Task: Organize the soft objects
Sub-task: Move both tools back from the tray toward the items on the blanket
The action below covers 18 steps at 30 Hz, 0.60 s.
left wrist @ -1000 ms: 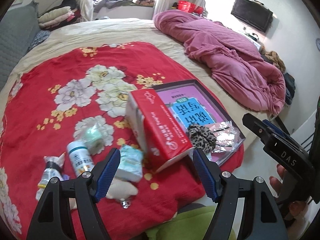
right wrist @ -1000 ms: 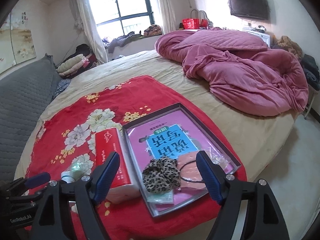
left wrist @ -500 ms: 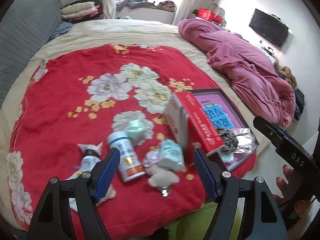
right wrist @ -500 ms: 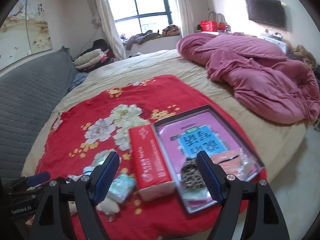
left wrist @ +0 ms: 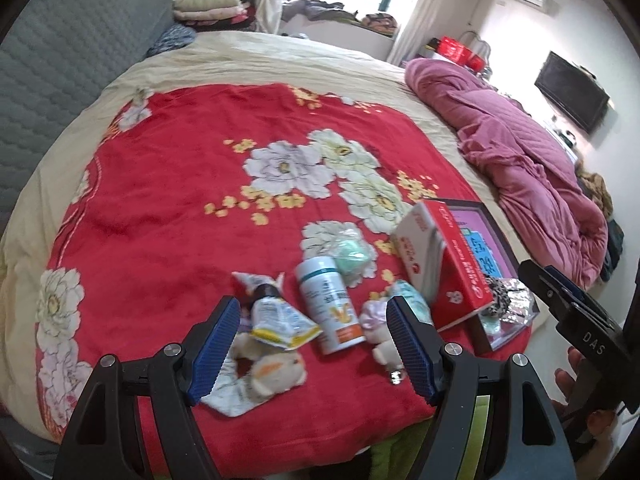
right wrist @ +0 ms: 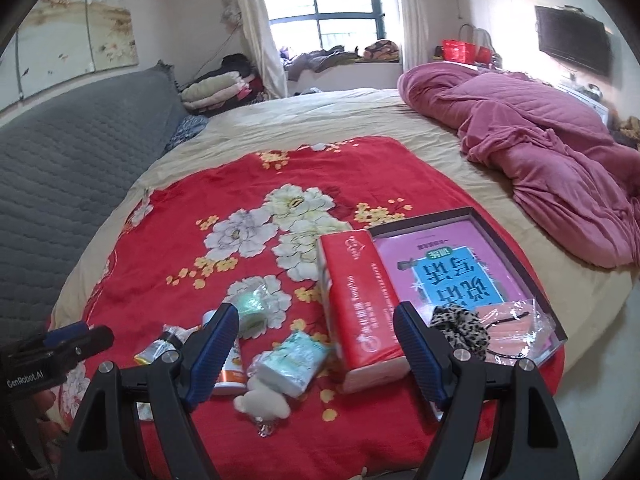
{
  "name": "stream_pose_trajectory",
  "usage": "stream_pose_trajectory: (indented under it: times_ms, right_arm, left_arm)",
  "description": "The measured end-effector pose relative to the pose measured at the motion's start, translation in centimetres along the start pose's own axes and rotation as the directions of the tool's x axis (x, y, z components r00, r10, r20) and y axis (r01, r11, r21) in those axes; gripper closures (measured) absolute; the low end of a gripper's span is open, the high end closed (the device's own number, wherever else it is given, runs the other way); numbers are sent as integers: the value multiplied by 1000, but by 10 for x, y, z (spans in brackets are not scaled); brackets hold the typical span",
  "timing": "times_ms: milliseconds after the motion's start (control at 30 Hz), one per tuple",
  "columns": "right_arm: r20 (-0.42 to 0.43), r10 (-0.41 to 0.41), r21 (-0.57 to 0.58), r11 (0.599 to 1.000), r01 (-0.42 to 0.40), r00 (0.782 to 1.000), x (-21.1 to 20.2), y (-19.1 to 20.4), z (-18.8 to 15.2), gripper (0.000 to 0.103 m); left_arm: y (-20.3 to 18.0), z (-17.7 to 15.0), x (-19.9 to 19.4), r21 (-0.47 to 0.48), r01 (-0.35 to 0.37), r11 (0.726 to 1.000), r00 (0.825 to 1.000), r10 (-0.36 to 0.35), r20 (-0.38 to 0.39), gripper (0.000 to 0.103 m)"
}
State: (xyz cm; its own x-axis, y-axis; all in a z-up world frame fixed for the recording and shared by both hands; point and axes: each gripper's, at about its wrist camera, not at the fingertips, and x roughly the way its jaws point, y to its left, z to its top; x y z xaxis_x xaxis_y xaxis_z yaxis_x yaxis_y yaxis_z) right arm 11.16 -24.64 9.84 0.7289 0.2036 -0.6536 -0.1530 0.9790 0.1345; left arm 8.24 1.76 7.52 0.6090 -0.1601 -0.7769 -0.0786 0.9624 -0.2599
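Note:
On the red flowered blanket (left wrist: 168, 208) near the bed's front edge lie a cream plush toy (left wrist: 276, 372), a small plush keychain (right wrist: 262, 402), a pale tissue packet (right wrist: 294, 362), a white bottle (left wrist: 330, 310), a foil pouch (left wrist: 280, 320) and a green soft ball (left wrist: 352, 256). A red tissue box (right wrist: 360, 300) leans on a dark tray (right wrist: 516, 256), which holds a pink book (right wrist: 452, 268) and a leopard scrunchie (right wrist: 460, 328). My left gripper (left wrist: 312, 346) is open above the bottle and pouch. My right gripper (right wrist: 316, 354) is open above the packet and box.
A pink quilt (right wrist: 552, 160) is heaped on the bed's right side. A grey padded headboard (right wrist: 64, 152) runs along the left. Folded clothes (right wrist: 220, 88) lie by the window. The bed edge and floor (right wrist: 592, 380) are at the right.
Both grippers have swung left across the bed, from the tray and red box to the loose items on the blanket. Both stay open and empty.

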Motion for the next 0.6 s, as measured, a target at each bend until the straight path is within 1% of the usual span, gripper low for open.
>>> stream_pose_trajectory:
  times_ms: [333,500,600]
  right_arm:
    - [-41,24,-49,998,-26,999,16,29,-9,24]
    - [-57,26,-76,997,-30,998,23,40,-14,24]
    - [-63,28,-84,996,-33,998,26,42,-16,24]
  left_arm:
    - [48,-14,1,-71,-31,997,999,30,-14,26]
    - [70,-24,9,-119,-47,992,998,42,-41,26]
    - [76,-29,15,-129,-55,990,997,48,-55,26]
